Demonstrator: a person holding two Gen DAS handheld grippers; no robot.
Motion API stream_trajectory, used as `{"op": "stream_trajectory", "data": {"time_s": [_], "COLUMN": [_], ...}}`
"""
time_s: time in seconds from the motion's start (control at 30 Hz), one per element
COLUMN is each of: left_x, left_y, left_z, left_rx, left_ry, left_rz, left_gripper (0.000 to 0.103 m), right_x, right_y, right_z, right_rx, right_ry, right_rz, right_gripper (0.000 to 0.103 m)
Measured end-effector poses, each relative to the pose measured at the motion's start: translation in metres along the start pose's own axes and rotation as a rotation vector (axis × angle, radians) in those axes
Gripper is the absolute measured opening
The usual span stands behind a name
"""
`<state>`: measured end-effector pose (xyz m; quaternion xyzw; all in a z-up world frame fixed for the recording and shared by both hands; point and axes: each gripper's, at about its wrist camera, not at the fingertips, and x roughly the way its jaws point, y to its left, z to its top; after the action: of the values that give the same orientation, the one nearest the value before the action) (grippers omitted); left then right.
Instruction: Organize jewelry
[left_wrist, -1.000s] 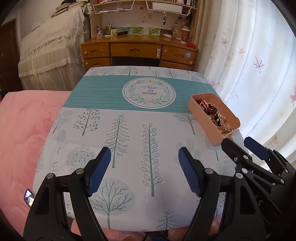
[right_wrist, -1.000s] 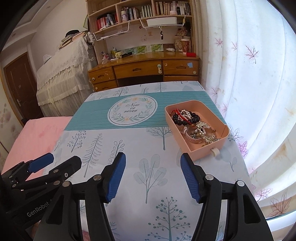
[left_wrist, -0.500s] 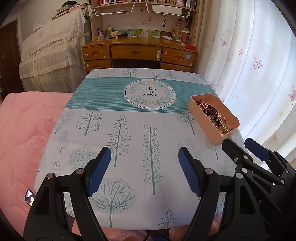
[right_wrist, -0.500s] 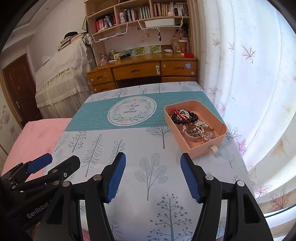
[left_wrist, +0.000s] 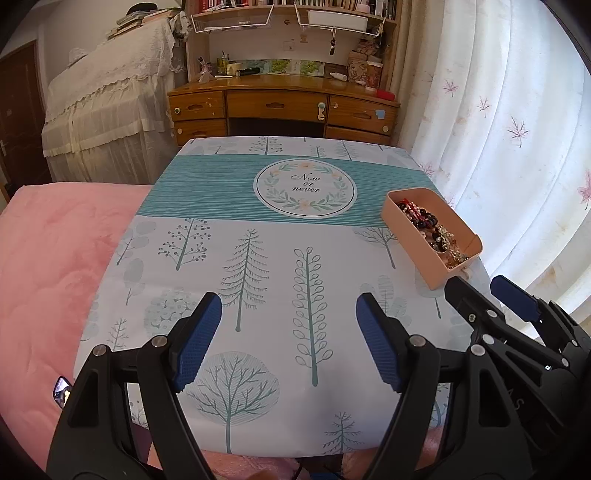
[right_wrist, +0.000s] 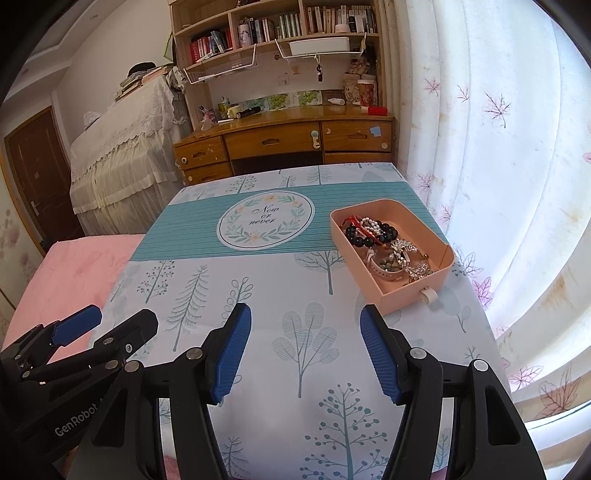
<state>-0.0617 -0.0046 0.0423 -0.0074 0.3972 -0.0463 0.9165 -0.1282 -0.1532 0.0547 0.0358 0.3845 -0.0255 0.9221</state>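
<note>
Right wrist view has the right gripper hovering wide open and empty over the tree-print tablecloth, pink tray of tangled jewelry just ahead to its right, left gripper equally wide alongside.

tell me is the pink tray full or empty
Partly full: the pink tray holds tangled jewelry, including dark beads, pearls and sparkly pieces, below its rim.

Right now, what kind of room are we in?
Most likely a bedroom that doubles as a study. There is a wooden desk with bookshelves above it, a pink quilt like one on a bed, and curtains over a bright window.
</note>
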Motion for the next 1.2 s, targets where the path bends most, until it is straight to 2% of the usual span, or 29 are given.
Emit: {"op": "stream_trajectory", "data": {"time_s": [0.6, 1.2], "left_x": [0.007, 0.023], "left_y": [0.006, 0.021], "left_z": [0.000, -0.001], "left_rx": [0.002, -0.008], "left_ry": [0.017, 0.048], "left_rz": [0.013, 0.019], "left_gripper": [0.073, 0.073], "right_x": [0.000, 0.022], "right_y": [0.001, 0.016], "right_z": [-0.006, -0.001], "right_rx": [-0.003, -0.016], "right_ry": [0.016, 0.060], "right_rz": [-0.007, -0.017], "right_gripper": [0.063, 0.063]}}
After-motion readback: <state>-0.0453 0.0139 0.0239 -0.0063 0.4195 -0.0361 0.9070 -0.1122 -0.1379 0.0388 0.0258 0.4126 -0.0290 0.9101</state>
